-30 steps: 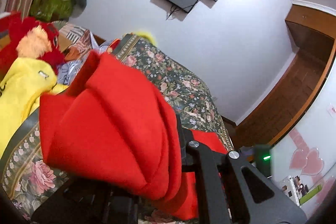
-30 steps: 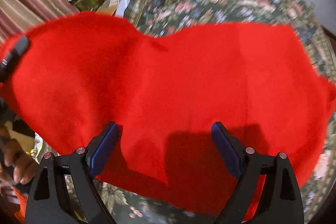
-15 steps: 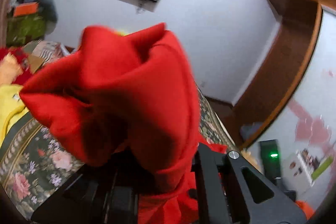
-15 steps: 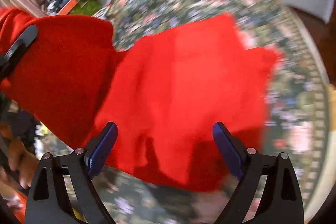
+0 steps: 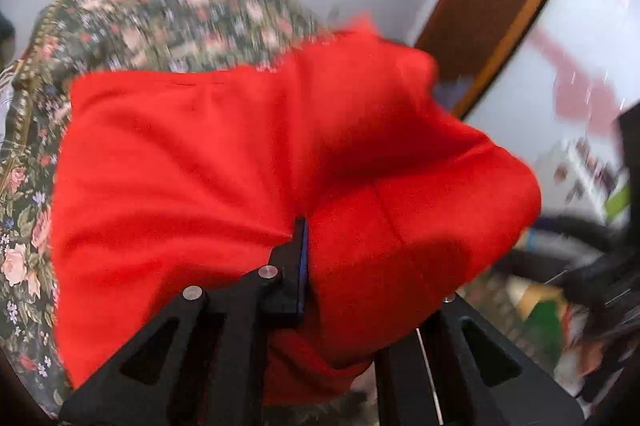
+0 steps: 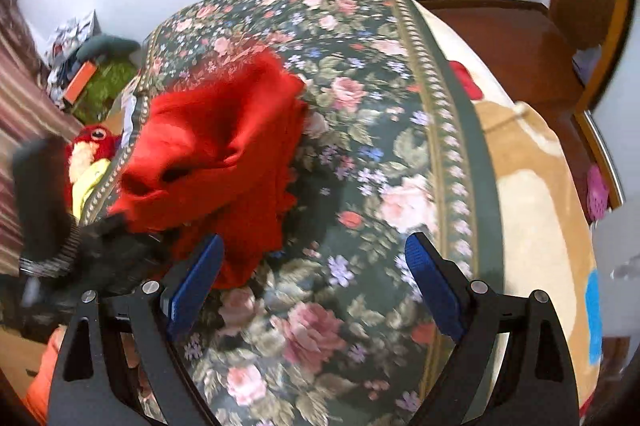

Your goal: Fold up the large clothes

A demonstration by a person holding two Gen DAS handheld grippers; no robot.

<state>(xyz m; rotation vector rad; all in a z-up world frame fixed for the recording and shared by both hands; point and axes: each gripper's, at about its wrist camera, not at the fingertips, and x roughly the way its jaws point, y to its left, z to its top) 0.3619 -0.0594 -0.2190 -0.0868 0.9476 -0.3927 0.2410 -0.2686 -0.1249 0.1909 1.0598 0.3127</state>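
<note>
Now | left tongs (image 5: 344,266) clamp bunched red garment (image 5: 224,162), swung leftward | right tongs (image 6: 316,290) spread, empty

The garment (image 6: 224,154) is lying bunched on the left part of the bed (image 6: 400,154), draping toward the bed's left edge, ahead and left of the right gripper (image 6: 316,286), whose jaws are standing wide apart over the bedcover with nothing between them. In the left wrist view the same garment (image 5: 224,178) is spilling over and around the left gripper (image 5: 340,266) (its jaws closed on the cloth), with the bed (image 5: 168,18) lying behind it. A stuffed toy (image 6: 90,146) is sitting left of the bed.
</note>
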